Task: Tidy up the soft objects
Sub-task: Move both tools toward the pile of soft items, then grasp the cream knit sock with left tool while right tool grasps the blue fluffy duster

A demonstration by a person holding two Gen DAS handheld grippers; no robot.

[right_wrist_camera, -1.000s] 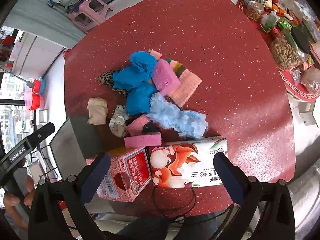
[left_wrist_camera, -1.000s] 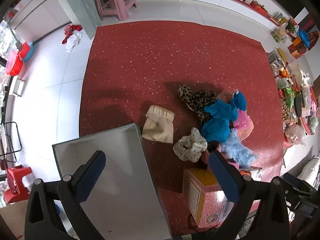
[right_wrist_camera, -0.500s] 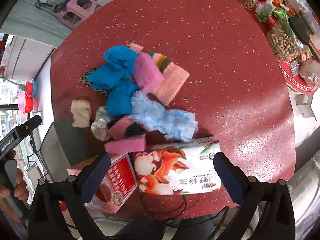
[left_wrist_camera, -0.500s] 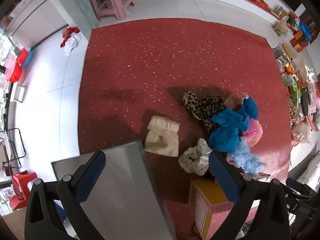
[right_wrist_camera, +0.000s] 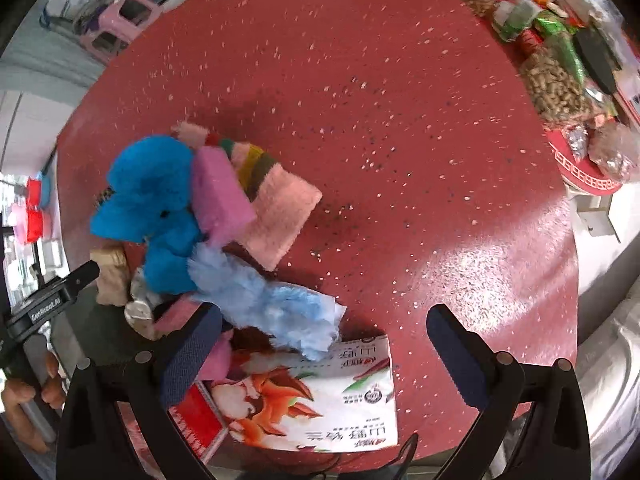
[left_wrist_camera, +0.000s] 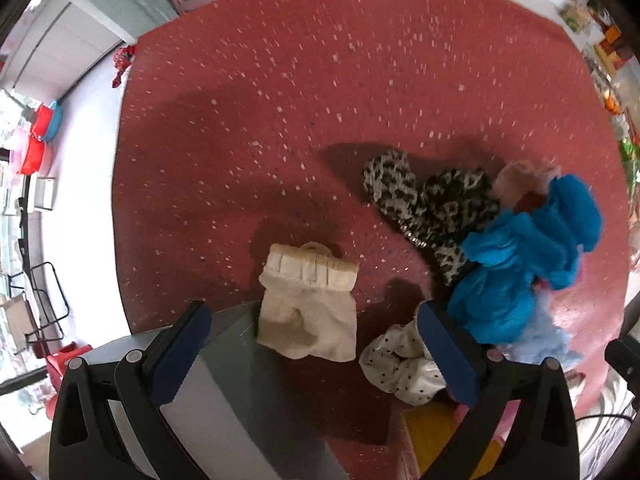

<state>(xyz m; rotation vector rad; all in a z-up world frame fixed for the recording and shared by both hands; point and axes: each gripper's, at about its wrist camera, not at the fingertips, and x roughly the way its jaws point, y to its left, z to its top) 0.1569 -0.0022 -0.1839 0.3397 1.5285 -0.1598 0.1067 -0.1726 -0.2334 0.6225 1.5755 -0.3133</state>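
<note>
The left gripper (left_wrist_camera: 312, 356) was brought lower and closer to the worktop (left_wrist_camera: 280, 120), so that the cream cloth (left_wrist_camera: 308, 308), seen a second ago at mid-frame, was placed just above the gap between its fingers at lower centre. The grey tray (left_wrist_camera: 224, 392) was shifted further down the frame. The right gripper (right_wrist_camera: 320, 356) was carried forward as well: the printed carton (right_wrist_camera: 308, 400) was slid toward the bottom edge, and the light blue fluffy cloth (right_wrist_camera: 272, 304) was brought beside the left finger.
</note>
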